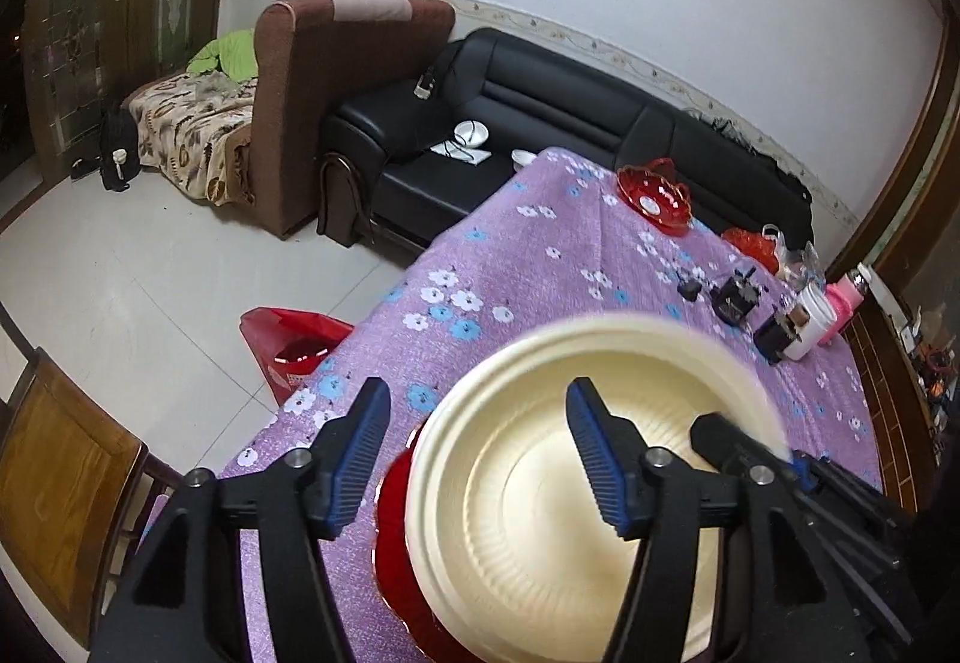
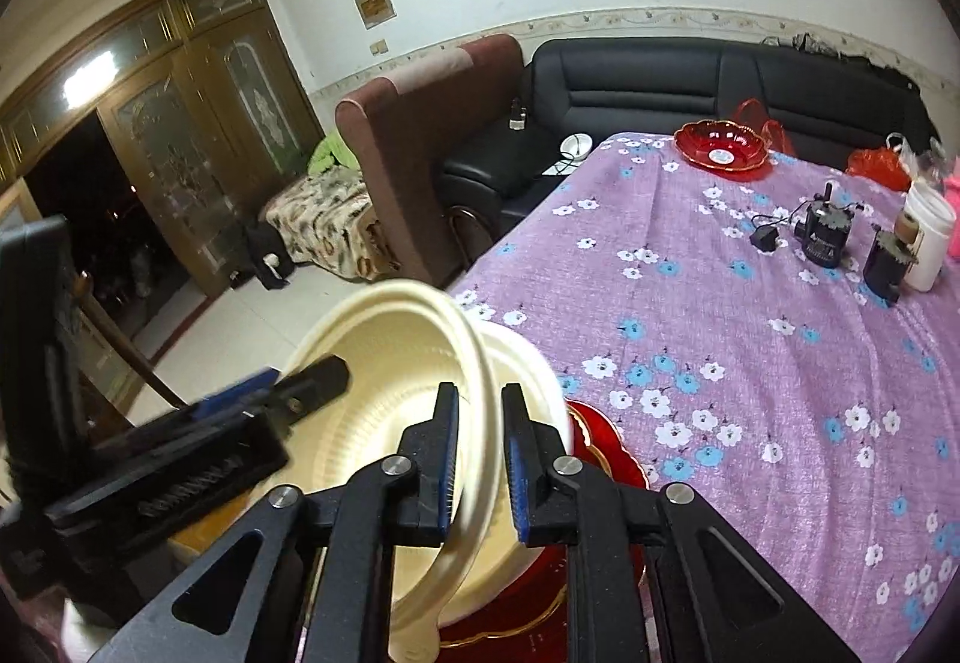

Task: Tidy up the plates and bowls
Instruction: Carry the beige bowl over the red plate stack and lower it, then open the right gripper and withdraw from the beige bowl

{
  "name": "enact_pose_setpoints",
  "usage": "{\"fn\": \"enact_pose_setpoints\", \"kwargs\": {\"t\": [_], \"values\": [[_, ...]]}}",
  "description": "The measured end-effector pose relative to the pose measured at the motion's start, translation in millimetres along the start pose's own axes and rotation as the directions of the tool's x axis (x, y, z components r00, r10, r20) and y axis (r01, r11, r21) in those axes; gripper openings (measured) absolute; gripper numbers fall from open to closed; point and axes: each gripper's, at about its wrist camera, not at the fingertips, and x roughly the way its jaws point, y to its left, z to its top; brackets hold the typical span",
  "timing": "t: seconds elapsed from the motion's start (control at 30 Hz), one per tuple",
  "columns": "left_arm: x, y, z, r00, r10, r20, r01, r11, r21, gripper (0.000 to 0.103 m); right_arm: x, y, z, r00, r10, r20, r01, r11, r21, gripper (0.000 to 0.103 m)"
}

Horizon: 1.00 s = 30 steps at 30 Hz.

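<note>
A cream disposable bowl [image 1: 540, 483] sits tilted over a red plate [image 1: 393, 531] at the near edge of the purple flowered table [image 1: 540, 255]. My left gripper [image 1: 474, 453] is open, one finger inside the bowl and one outside its left rim. My right gripper [image 2: 480, 459] is shut on the cream bowl's rim [image 2: 474, 393], with a second cream bowl [image 2: 528, 363] just behind it and the red plate [image 2: 606, 447] beneath. A red glass dish [image 1: 654, 198] stands at the far end of the table; it also shows in the right wrist view [image 2: 723, 144].
Black gadgets [image 2: 822, 234], a white jar [image 2: 927, 237] and red bags [image 2: 879, 162] crowd the table's far right. A black sofa [image 2: 660, 81] and a brown armchair [image 2: 420, 135] stand beyond. A wooden chair [image 1: 60, 483] and a red bag [image 1: 288, 345] are on the left.
</note>
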Motion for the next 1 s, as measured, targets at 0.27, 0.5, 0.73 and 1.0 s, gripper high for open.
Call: {"fn": "enact_pose_setpoints", "kwargs": {"t": [0.27, 0.5, 0.73, 1.0], "values": [[-25.5, 6.7, -6.4, 0.997, -0.038, 0.071, 0.041, 0.998, -0.042, 0.069, 0.1, 5.6, -5.6, 0.995, -0.055, 0.079, 0.06, 0.996, -0.061, 0.058], [-60.5, -3.4, -16.6, 0.982, -0.044, 0.186, 0.05, 0.998, -0.027, 0.078, -12.3, 2.1, -8.2, 0.984, -0.094, 0.153, 0.104, 0.993, -0.062, 0.075], [-103.1, -30.4, -37.0, 0.933, -0.013, 0.359, -0.004, 0.999, 0.046, 0.088, -39.4, -18.8, -17.1, 0.977, -0.071, 0.203, 0.068, 0.997, 0.02, 0.075], [-137.9, -59.7, -72.9, 0.841, 0.032, 0.539, -0.071, 0.996, 0.053, 0.103, -83.1, -50.8, -42.8, 0.964, -0.097, 0.247, 0.079, 0.993, 0.083, 0.079]]}}
